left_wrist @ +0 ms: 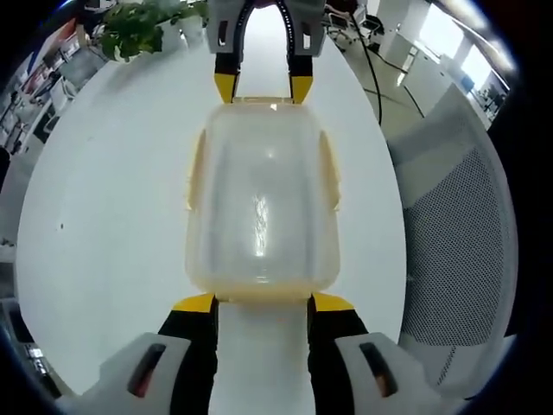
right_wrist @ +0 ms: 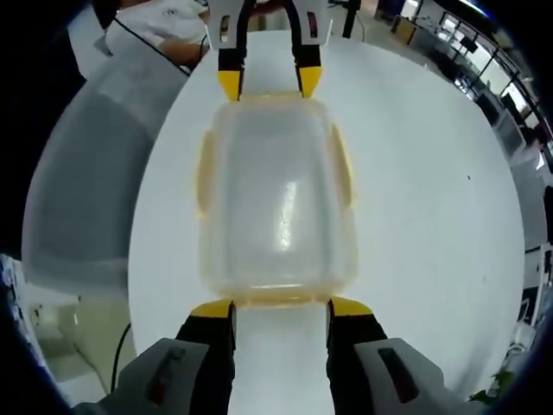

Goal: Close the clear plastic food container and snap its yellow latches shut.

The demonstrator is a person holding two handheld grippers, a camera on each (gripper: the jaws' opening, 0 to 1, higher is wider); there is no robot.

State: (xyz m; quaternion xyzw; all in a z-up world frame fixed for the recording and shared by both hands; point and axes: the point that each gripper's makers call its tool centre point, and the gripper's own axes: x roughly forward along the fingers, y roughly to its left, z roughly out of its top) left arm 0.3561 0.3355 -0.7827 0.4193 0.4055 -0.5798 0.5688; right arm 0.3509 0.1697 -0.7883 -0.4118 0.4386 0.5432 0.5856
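Observation:
The clear plastic container lies on the white table with its lid on top. Yellow latches run down its long sides and lie against the walls. My left gripper is open, its yellow tips at the container's near end. My right gripper stands open at the far end. From the right gripper view the container looks the same, with side latches. There my right gripper is at the near end and the left gripper at the far end, both with tips against the rim.
A grey mesh chair stands beside the table's edge, and it shows in the other view as a chair. A potted plant sits at the far end of the table. A black cable runs over the floor.

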